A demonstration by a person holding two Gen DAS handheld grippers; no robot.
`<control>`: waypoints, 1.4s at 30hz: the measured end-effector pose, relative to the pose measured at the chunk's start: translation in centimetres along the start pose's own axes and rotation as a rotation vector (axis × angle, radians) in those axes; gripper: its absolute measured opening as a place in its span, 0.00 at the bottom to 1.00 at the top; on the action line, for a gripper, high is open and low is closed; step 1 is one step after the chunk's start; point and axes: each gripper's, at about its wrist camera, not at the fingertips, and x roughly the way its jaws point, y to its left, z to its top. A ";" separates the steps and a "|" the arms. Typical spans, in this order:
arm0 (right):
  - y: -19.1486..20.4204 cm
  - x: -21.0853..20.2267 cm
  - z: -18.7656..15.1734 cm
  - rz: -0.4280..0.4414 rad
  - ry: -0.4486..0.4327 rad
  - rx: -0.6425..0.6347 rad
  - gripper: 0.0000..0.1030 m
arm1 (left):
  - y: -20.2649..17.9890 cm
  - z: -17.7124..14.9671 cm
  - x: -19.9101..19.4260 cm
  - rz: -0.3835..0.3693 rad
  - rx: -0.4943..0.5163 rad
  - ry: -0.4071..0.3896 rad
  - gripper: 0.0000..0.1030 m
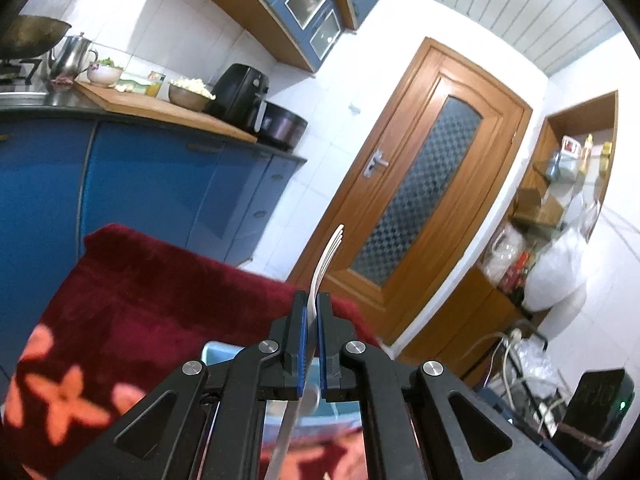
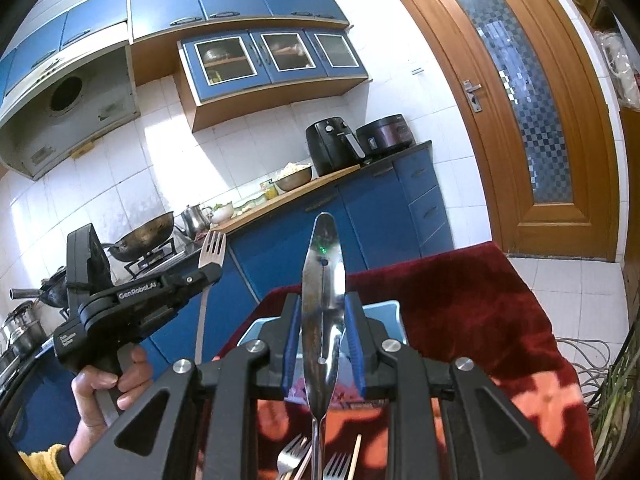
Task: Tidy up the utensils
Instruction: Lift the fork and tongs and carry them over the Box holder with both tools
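My left claw [image 1: 312, 344] is pinched tight on a fork [image 1: 326, 256], held up in the air with its prongs pointing up. My right claw [image 2: 322, 344] squeezes a spoon [image 2: 323, 280] by its bowl, also up high. The fork's handle runs down behind the claw, and its end is cut off. More forks [image 2: 294, 454] lie below, partly hidden. Under both claws is a blue tray [image 2: 386, 312], mostly covered, on the red flowered surface [image 2: 460, 300].
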 end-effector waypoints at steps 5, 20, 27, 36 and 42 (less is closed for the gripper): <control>-0.2 0.9 1.2 -0.020 -0.034 -0.008 0.24 | 0.5 1.5 1.6 -0.013 -0.026 -0.087 0.04; -0.5 5.4 3.9 -0.115 -0.119 -0.104 0.24 | 3.0 0.5 6.1 0.057 -0.044 -0.217 0.04; -1.0 7.7 3.6 -0.158 -0.159 -0.150 0.24 | 2.5 -1.3 6.5 0.121 0.040 -0.255 0.04; -0.8 10.0 1.6 -0.197 -0.124 -0.253 0.24 | 3.3 -2.4 7.1 0.140 0.031 -0.206 0.04; -1.1 10.0 0.6 -0.186 -0.051 -0.236 0.24 | 3.5 -3.3 6.5 0.152 0.032 -0.171 0.04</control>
